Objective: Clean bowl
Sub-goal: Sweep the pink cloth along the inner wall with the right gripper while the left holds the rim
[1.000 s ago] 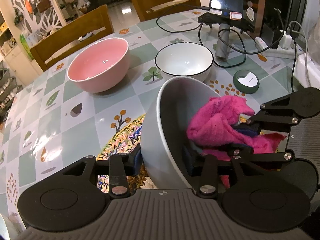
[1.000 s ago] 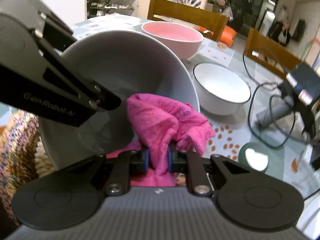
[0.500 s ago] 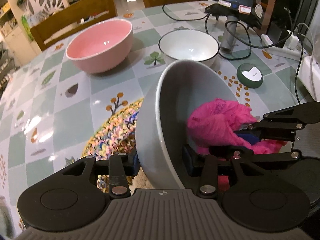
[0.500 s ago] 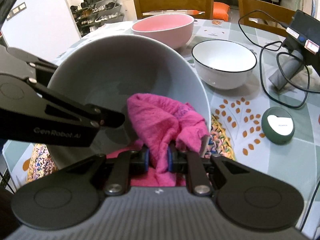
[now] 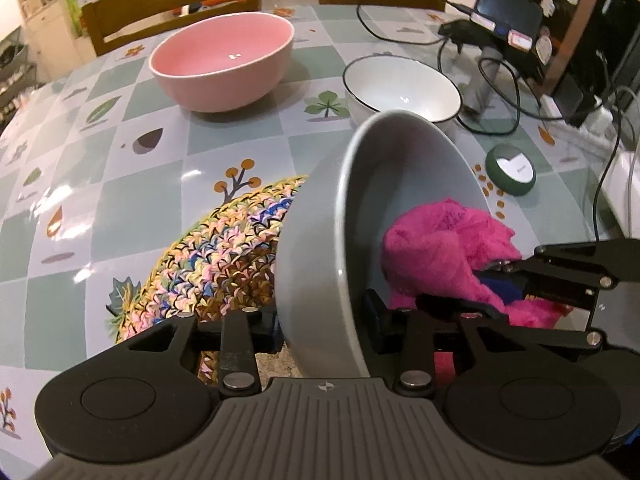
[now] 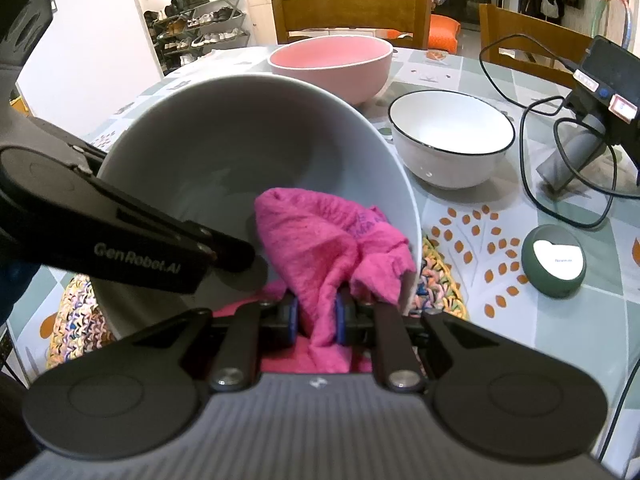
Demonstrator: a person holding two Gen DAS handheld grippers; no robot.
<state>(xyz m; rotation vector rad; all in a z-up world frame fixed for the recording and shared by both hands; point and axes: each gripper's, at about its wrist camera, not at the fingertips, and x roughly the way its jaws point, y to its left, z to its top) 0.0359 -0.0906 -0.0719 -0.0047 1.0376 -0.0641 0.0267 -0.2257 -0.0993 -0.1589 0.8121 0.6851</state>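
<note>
Item: grey bowl (image 5: 316, 248), tilted above the woven mat (image 5: 224, 248), rim clamped by the closing left gripper (image 5: 320, 326). Right gripper (image 6: 316, 318) pinches pink cloth (image 6: 320, 240) against the inside wall; wiping apparently mid-course, setting down left

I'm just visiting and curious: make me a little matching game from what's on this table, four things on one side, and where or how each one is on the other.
Things:
1. grey bowl
2. pink bowl
3. magenta cloth
4. green round gadget

States:
A. pinched in the right gripper
B. upright near the wooden chairs
C. tilted, its wall between the left gripper's fingers
D. flat beside the black cable

Pairs: 1-C, 2-B, 3-A, 4-D
</note>
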